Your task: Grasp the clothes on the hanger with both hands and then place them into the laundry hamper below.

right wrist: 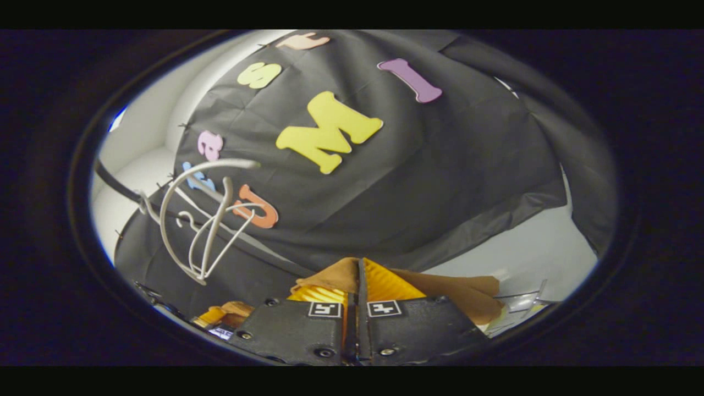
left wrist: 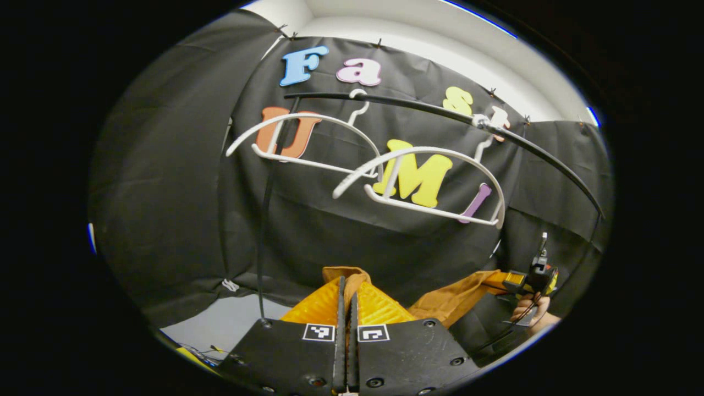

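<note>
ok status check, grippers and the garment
Left gripper and right gripper both shut on brown garment. Both white hangers bare on the rail. Nothing in the way.

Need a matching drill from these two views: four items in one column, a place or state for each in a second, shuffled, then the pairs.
Items:
1. left gripper
2. white hangers
3. brown garment
4. black rail

States:
A. carries the hanger hooks
B. hang bare
C. stretched between both grippers
D. shut on cloth

Pairs: 1-D, 2-B, 3-C, 4-A. The right gripper pinches the garment too.
</note>
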